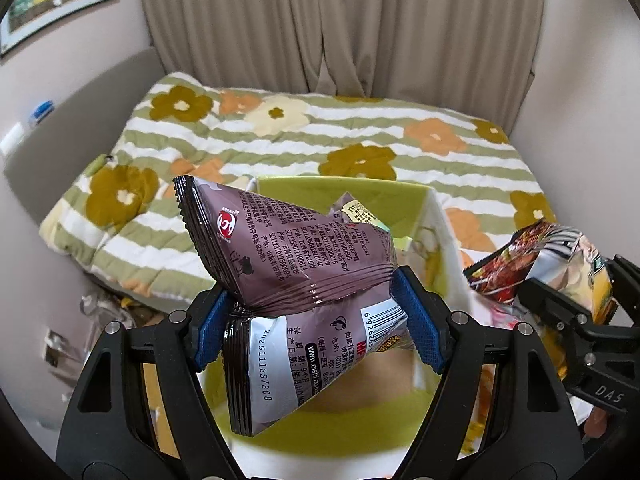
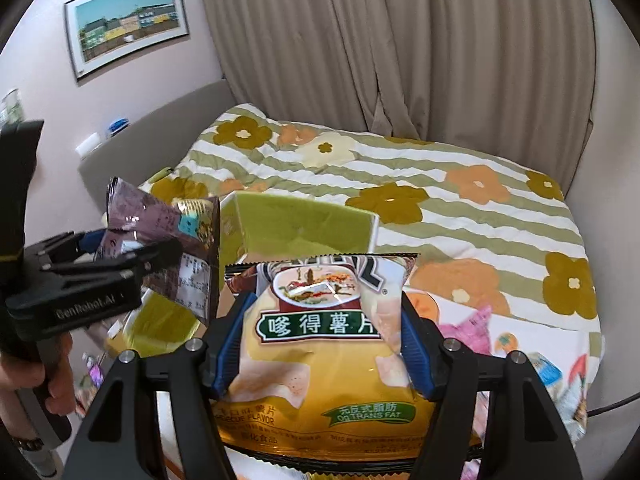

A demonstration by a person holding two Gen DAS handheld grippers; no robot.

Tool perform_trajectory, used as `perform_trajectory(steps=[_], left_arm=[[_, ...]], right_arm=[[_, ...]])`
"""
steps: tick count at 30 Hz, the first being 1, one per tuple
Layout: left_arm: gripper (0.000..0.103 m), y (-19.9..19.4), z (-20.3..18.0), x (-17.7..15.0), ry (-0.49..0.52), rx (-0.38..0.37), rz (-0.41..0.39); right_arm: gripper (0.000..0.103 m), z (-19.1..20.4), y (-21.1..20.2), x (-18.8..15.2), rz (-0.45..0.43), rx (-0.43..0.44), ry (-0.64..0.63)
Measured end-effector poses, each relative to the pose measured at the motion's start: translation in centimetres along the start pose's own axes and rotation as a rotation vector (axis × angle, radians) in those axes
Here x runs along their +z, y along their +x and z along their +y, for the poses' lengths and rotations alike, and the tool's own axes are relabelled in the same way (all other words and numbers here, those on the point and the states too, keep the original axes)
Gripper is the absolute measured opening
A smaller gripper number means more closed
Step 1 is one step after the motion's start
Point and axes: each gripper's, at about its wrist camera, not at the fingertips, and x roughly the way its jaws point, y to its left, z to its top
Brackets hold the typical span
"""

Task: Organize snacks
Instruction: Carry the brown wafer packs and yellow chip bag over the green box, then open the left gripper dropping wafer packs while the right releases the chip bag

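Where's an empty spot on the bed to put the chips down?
The flowered quilt lies bare between the green box and the curtain. Near the right gripper, which holds the yellow chip bag, it's crowded with loose snack packets.

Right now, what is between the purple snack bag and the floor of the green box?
Nothing: in the left wrist view the purple snack bag, held by the left gripper, hangs over the green box.

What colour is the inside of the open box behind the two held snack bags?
Lime green; the box shows it best in the right wrist view.
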Motion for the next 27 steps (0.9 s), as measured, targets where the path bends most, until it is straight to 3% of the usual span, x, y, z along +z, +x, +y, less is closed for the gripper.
perform_trajectory(steps=[10, 12, 13, 14, 16, 27], left_arm=[[0.074, 11.6, 1.1, 3.1, 0.106, -0.088, 0.132], [0.081, 13.1, 0.9, 3.3, 0.117, -0.094, 0.149], [0.089, 13.8, 0.9, 3.4, 0.118, -0.100, 0.159], [0.098, 14.2, 0.8, 3.4, 0.115, -0.105, 0.160], [0.103, 14.8, 0.9, 3.5, 0.111, -0.104, 0.156], [0.103, 11.8, 3.7, 1.7, 0.104, -0.034, 0.157]], right_arm=[[0.063, -0.3, 7.8, 3.9, 0.071, -0.103, 0.144], [0.063, -0.5, 8.9, 4.1, 0.086, -0.115, 0.169], [0.064, -0.6, 9.5, 4.2, 0.093, -0.122, 0.177], [0.064, -0.7, 9.8, 4.2, 0.098, -0.126, 0.183], [0.064, -0.7, 10.8, 4.6, 0.108, -0.131, 0.194], [0.065, -0.3, 12.9, 5.7, 0.111, -0.109, 0.179]])
